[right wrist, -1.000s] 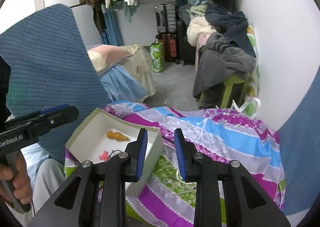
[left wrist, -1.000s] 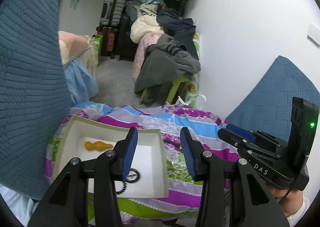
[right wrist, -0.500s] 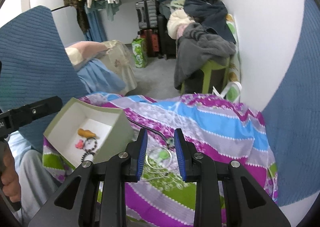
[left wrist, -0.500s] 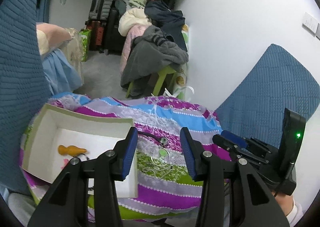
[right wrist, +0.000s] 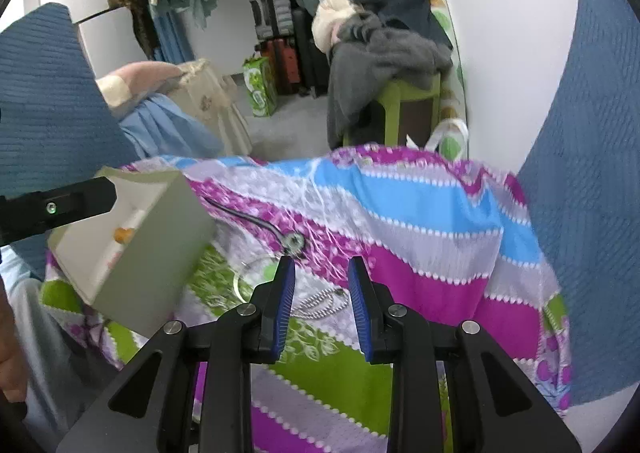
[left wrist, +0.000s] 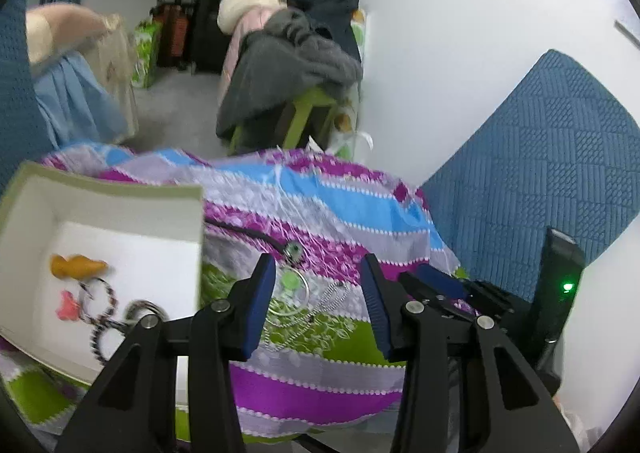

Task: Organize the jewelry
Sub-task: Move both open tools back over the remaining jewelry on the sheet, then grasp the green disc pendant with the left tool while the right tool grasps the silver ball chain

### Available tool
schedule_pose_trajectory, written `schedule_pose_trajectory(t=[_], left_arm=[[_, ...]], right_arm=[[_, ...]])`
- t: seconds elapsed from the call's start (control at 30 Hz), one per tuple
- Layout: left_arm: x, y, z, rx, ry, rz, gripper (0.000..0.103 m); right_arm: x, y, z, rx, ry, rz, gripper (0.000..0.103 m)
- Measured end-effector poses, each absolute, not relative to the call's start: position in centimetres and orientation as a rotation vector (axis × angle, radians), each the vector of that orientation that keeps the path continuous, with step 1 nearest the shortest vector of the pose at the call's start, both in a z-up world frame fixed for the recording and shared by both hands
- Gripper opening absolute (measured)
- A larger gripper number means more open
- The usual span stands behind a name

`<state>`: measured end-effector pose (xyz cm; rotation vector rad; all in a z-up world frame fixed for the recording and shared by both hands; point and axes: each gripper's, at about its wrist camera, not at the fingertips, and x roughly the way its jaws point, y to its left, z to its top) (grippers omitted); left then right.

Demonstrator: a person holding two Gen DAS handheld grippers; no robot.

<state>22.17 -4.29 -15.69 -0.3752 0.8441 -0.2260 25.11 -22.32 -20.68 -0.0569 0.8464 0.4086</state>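
While both hand-held grippers hang empty, left (left wrist: 320, 293) half-spread, right (right wrist: 320, 293) narrower, silver chain (right wrist: 320, 301) lies on striped cloth (right wrist: 420, 213) beside box (left wrist: 120, 205); narrow gap probably suits pinching it.

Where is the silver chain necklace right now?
The silver chain necklace lies loose on the striped cloth, just beyond the right gripper, right of the thin metal ring and the white box.
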Motion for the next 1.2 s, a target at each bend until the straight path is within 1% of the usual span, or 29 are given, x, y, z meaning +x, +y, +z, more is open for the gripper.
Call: schedule_pose_trajectory(t=[0.13,0.3,0.37,0.57,0.9,1.2], left_arm=[[22.7,-5.5,-17.0,-0.372,0.877,-0.25,0.045],[24.0,-6.4,-19.0,-0.352,0.926,-0.259,0.039],[24.7,-6.9,-20.2,-0.35,0.954,-0.264,0.032],[26.8,-8.4,-23.7,-0.316,1.031,-0.275,0.028],[29.5,-9.0,-27.9,-0.252,1.088,-0.211,0.028],[30.3,-10.1,-29.4,-0.161,1.075,-0.187,0.028]], right_arm=[[25.7,-22.9,-22.8,-0.046,0.884,0.424,0.025],[26.7,-22.8,-25.4,-0.051,0.925,0.452,0.025],[27.1,-22.7,-26.3,-0.052,0.944,0.47,0.025],[28.3,-22.1,-28.7,-0.086,1.002,0.496,0.025],[29.2,-21.9,-29.6,-0.099,1.011,0.51,0.026],[29.3,-21.8,-29.8,-0.092,1.018,0.526,0.026]])
